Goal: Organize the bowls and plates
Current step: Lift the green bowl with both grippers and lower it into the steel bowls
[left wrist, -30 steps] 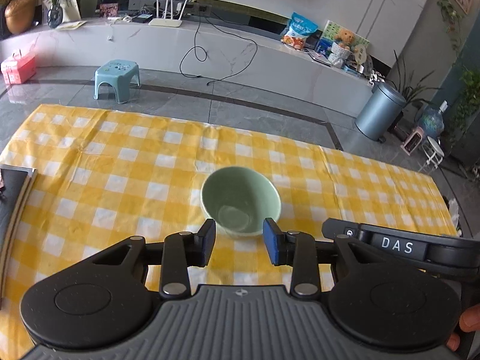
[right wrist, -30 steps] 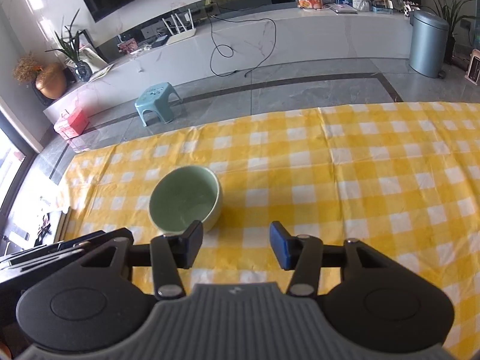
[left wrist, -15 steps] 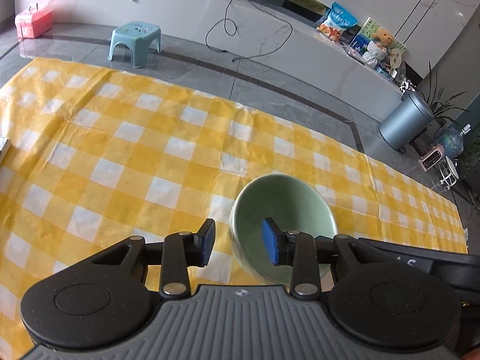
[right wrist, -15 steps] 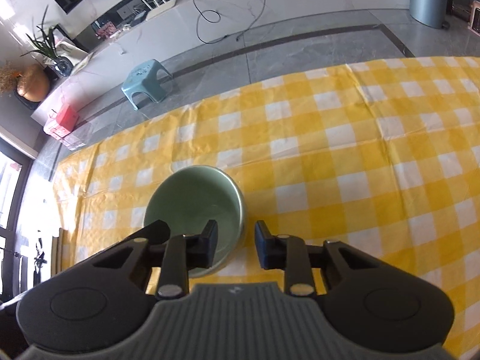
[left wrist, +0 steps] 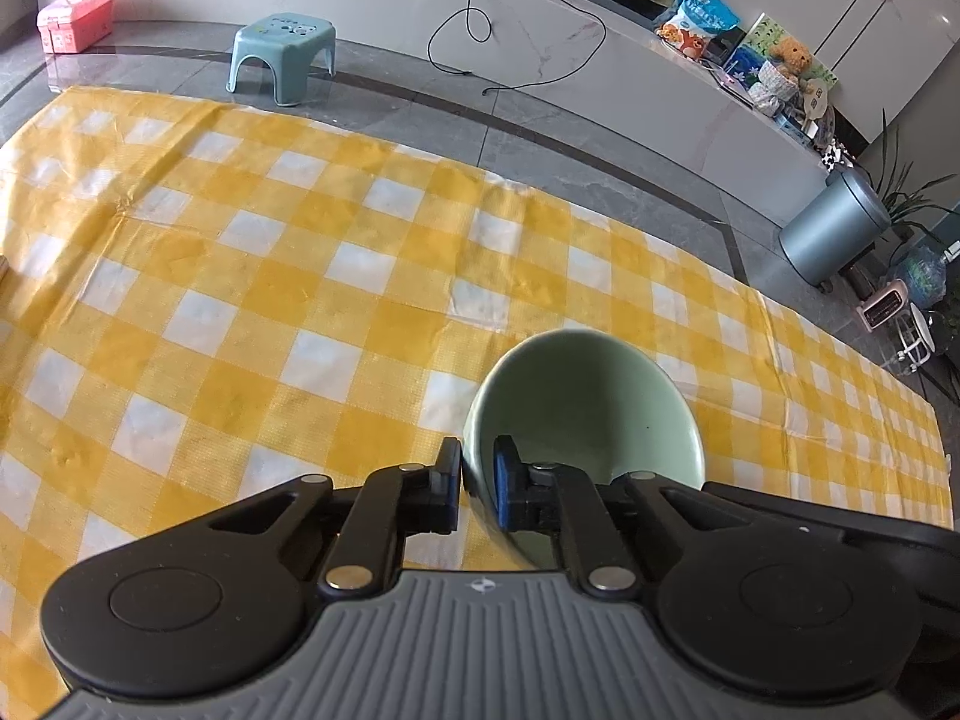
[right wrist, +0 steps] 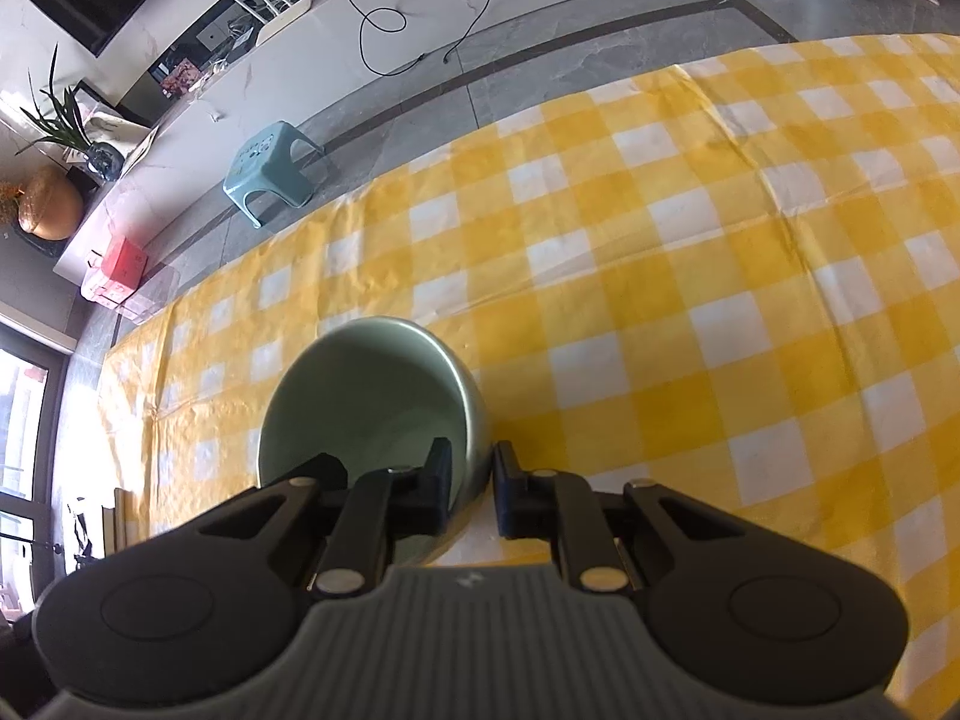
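A pale green bowl (left wrist: 588, 396) stands on the yellow-and-white checked tablecloth (left wrist: 240, 300). My left gripper (left wrist: 477, 480) is closing on the bowl's left rim: one finger is outside the wall, the blue-padded one inside, and both pads touch it. In the right wrist view the same bowl (right wrist: 372, 396) sits at lower centre. My right gripper (right wrist: 471, 480) is closing on its right rim, with one finger inside and one outside, pressing the wall. The bowl looks empty.
The cloth (right wrist: 720, 300) stretches wide around the bowl, with a few creases. Beyond the table's far edge lie grey floor tiles, a small blue stool (left wrist: 282, 54), a pink box (left wrist: 75, 24), a grey bin (left wrist: 834, 228) and a long white ledge with clutter.
Both grippers came down onto the bowl and narrowed from open to pinching its rim, left on the left side and right on the right. The bowl has stayed on the cloth.
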`<action>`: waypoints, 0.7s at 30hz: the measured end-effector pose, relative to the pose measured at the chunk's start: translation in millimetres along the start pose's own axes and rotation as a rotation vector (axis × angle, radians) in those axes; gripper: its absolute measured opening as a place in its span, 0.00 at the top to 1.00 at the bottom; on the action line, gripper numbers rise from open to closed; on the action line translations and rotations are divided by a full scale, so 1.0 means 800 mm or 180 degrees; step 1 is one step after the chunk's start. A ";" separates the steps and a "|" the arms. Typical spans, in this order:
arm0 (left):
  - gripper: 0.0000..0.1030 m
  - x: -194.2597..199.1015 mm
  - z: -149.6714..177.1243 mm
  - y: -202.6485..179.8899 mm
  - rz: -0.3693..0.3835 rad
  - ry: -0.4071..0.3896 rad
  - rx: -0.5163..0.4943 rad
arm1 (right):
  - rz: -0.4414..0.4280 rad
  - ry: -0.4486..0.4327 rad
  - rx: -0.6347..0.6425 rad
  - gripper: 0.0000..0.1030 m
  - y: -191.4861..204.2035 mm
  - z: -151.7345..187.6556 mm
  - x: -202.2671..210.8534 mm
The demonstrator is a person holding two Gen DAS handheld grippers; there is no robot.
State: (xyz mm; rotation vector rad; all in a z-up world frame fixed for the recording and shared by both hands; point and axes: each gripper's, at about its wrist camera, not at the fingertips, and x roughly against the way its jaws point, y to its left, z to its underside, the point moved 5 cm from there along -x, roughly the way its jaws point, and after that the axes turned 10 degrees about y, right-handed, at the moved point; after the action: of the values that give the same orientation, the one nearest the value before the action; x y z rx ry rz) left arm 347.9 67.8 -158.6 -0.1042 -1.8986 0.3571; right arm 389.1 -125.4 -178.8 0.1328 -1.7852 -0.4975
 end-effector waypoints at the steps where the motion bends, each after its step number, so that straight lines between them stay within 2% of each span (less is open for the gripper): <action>1: 0.89 0.000 0.001 -0.001 -0.0023 0.0004 0.0000 | 0.0010 0.0003 0.0009 0.89 0.001 0.001 0.000; 10: 0.91 0.037 0.023 -0.012 -0.0052 -0.0048 -0.0045 | -0.0045 0.0018 0.0078 0.90 -0.003 0.026 0.026; 17: 0.91 0.077 0.072 -0.020 -0.0013 -0.0060 0.0027 | -0.0161 0.0024 0.0127 0.90 -0.019 0.072 0.069; 21: 0.91 0.104 0.107 -0.025 0.0049 -0.0128 0.0100 | -0.0267 -0.0085 0.0169 0.90 -0.030 0.103 0.103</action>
State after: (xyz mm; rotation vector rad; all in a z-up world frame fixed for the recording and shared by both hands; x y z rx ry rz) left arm 240.7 52.3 -104.1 -0.0913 -1.9319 0.4021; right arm 284.3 -153.9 -130.2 0.2398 -1.8253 -0.5138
